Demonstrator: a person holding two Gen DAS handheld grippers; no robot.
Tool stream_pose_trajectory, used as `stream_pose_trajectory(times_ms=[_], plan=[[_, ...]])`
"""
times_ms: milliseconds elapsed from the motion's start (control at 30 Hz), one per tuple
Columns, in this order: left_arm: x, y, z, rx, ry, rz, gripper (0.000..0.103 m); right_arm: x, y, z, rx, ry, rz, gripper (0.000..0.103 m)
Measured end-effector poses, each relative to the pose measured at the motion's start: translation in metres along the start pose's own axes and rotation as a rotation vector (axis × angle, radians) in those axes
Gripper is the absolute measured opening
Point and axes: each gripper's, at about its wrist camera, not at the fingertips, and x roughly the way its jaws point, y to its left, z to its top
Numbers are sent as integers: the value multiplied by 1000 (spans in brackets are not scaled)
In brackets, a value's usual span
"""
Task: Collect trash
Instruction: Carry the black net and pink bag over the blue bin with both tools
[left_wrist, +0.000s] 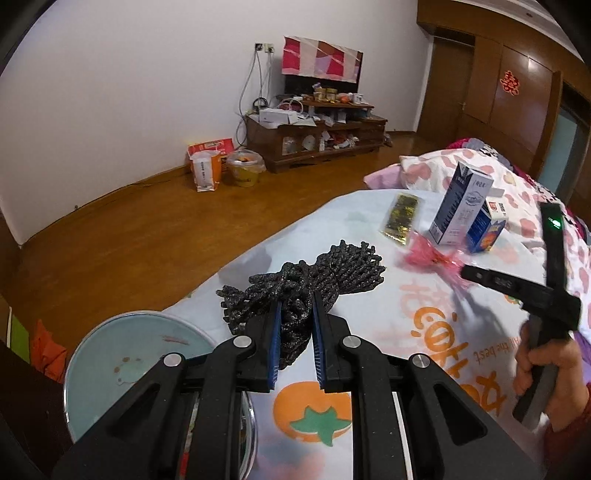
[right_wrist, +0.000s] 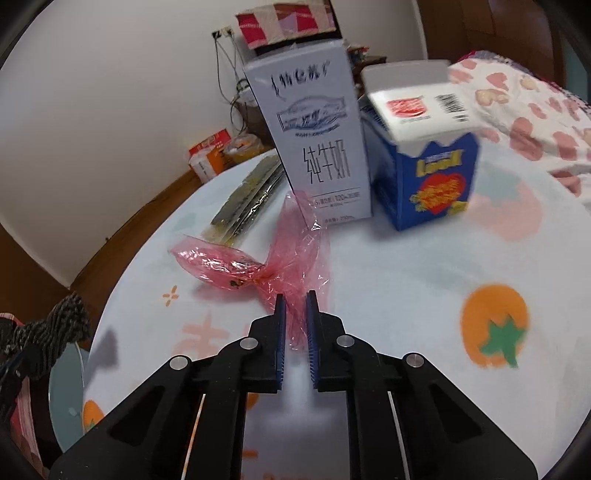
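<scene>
My left gripper (left_wrist: 296, 301) is shut on a black foam net sleeve (left_wrist: 314, 282) and holds it over the table's left edge, beside a pale blue bin (left_wrist: 129, 354). My right gripper (right_wrist: 295, 299) is closed to a narrow gap around a tail of a pink cellophane wrapper (right_wrist: 258, 266); it also shows in the left wrist view (left_wrist: 428, 256). Behind the wrapper stand a white milk carton (right_wrist: 314, 129), a blue carton (right_wrist: 424, 173) with an open top, and a gold-green flat packet (right_wrist: 247, 199).
The round table has a white cloth with orange fruit prints (right_wrist: 406, 277). A pink-patterned blanket (right_wrist: 517, 110) lies at the far right. Wooden floor (left_wrist: 147, 221), a TV cabinet (left_wrist: 314, 136) and bags by the wall lie beyond the table.
</scene>
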Motion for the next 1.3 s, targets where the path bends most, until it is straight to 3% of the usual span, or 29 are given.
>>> stream_pose_trajectory(times_ms=[333,667,1300], plan=[[-40,11,-22,-5,-10,55,15,-75,24,-50,-9,-91,-66,11],[-73,37,-57,-21,26,154,15,-106,52,-97,-26,-84,-44,11],[-97,63,-96,-57,37,176,15,-133,112,-152,-124,-85,7,11]])
